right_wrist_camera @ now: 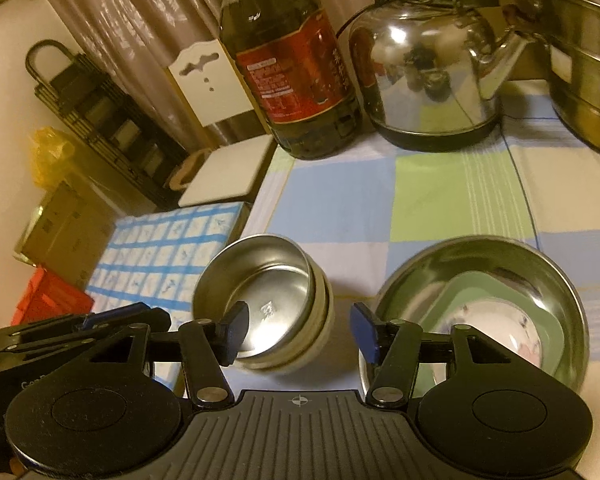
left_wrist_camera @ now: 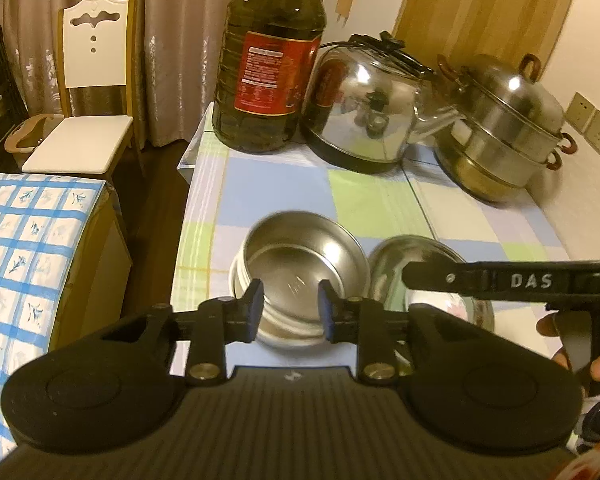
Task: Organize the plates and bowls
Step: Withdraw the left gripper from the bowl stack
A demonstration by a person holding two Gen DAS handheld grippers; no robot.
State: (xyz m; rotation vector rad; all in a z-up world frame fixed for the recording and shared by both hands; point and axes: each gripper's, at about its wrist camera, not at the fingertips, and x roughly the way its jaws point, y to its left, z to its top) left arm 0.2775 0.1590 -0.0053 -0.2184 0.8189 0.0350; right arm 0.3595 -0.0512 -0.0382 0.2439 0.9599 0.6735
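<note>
A small stack of nested steel bowls (left_wrist_camera: 296, 280) sits near the left edge of a surface covered by a pale checked cloth (right_wrist_camera: 380, 200). Just to its right, apart from it, lies a wide shallow steel plate (right_wrist_camera: 556, 280) holding a green square dish (right_wrist_camera: 500, 292) with a patterned white dish inside that.

The left gripper (left_wrist_camera: 290, 308) hovers over the near rim of the bowl stack, its fingers parted and gripping nothing; the rim shows between them. The right gripper (right_wrist_camera: 300, 332) hangs above the gap between the stack and the plate, fingers spread wide and empty, the left finger over the top bowl's near rim.

At the far side of the surface stand a large oil bottle (left_wrist_camera: 268, 60), a shiny kettle (left_wrist_camera: 364, 108) and a tiered steamer pot (left_wrist_camera: 504, 128).

The bowls look thin, light, stiff and smooth, so they would likely slip under a loose pinch. The best hold appears to be across the rim wall, one finger inside and one outside. Lifting only the top bowl may leave the lower ones behind or drag them up with it. The plate's low sloped edge offers less to pinch, and its loose inner dishes could slide if it tilts.
</note>
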